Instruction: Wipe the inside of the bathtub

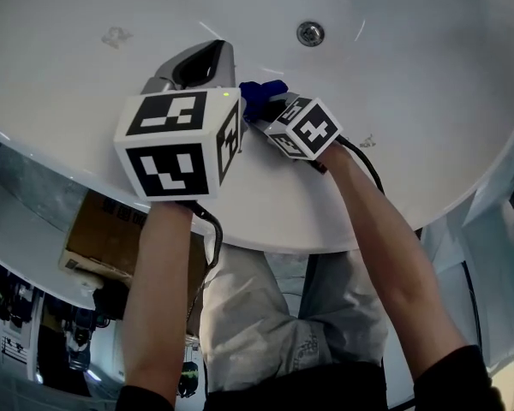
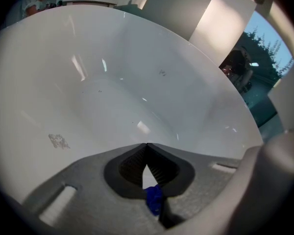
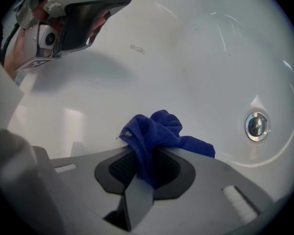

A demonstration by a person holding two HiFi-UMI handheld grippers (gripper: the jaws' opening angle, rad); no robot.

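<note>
The white bathtub [image 1: 411,67] fills the head view, its round metal drain [image 1: 309,33] at the far side. My right gripper [image 1: 271,107] is shut on a bunched blue cloth [image 1: 259,95] held against the tub's inner wall. In the right gripper view the cloth [image 3: 156,129] bulges out past the right gripper [image 3: 145,153], and the drain [image 3: 256,126] lies to the right. My left gripper [image 1: 200,60] hovers just left of the cloth, shut and holding nothing. In the left gripper view the left gripper [image 2: 147,146] has its jaws meeting at the tips, and a scrap of blue shows through the gap behind them.
Faint grey smudges mark the tub wall [image 1: 116,35] and near the right forearm [image 1: 367,141]. A cardboard box [image 1: 111,234] sits outside the near rim by the person's legs. A window [image 2: 264,62] stands beyond the tub's far rim.
</note>
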